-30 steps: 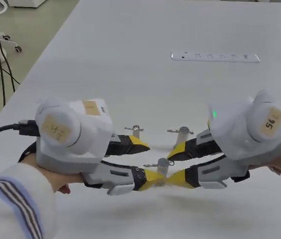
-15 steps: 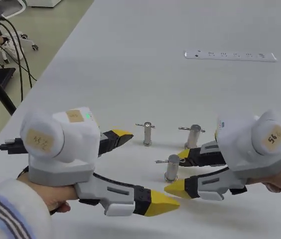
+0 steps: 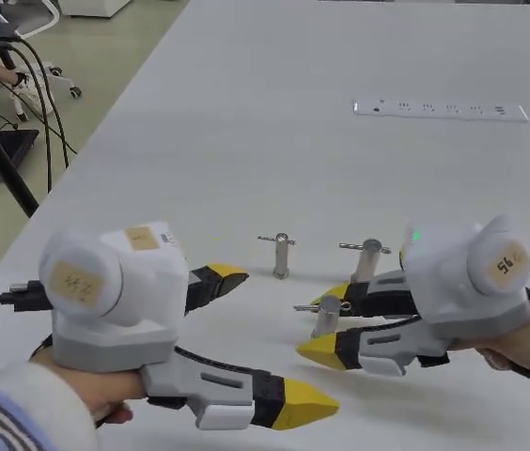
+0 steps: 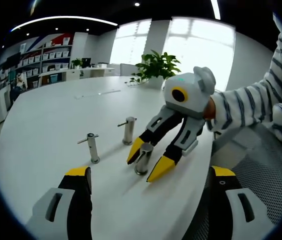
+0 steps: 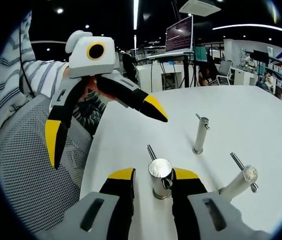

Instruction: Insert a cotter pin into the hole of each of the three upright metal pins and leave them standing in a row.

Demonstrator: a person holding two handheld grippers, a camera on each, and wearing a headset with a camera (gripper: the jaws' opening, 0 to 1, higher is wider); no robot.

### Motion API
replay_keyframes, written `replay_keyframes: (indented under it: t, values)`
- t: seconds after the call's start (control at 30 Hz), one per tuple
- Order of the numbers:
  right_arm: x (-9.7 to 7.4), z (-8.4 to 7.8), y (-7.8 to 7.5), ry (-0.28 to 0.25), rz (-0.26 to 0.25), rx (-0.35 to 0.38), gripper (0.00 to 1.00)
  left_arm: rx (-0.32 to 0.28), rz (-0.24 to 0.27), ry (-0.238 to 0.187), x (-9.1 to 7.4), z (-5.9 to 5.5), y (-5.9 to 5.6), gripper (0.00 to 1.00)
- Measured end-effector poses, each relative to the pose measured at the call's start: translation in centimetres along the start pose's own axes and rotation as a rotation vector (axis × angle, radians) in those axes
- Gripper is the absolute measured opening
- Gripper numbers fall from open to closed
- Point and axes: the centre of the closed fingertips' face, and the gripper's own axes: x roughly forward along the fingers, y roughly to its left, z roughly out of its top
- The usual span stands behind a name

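Our left gripper (image 3: pixel 284 340) hung released; our right gripper (image 3: pixel 319 321), jaws spread, straddled the near pin (image 5: pixel 160 177); we needed a square, gentle close.

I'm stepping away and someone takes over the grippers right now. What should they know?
Left gripper: open, empty, off to the side.
Right gripper: open, fingers either side of the front pin; contact unclear.
Done: all three stand on the table, each with a cotter pin through it.
To do: the front pin stands ahead of the two back pins; line it up with them.
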Motion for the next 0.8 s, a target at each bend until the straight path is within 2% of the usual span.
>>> replay_keyframes:
  t: [0.13, 0.3, 0.5, 0.67, 0.8]
  values:
    - [0.22, -0.03, -0.16, -0.001, -0.007, -0.001, 0.22, -0.006, 0.007, 0.005, -0.1, -0.24, 0.16, 0.96]
    - [0.28, -0.01, -0.82, -0.009, -0.035, 0.008, 0.12, -0.015, 0.013, 0.01, -0.21, -0.54, 0.23, 0.95]
    - [0.3, -0.02, -0.75, -0.004, -0.042, -0.014, 0.11, -0.023, 0.021, 0.012, -0.32, -0.79, 0.41, 0.95]
    - [0.24, -0.04, -0.71, 0.018, -0.054, -0.066, 0.1, -0.027, 0.031, 0.007, -0.43, -0.75, 0.6, 0.95]
    - [0.1, -0.14, -0.81, 0.022, -0.071, -0.071, 0.09, -0.03, 0.035, 0.007, -0.5, -0.79, 0.65, 0.95]
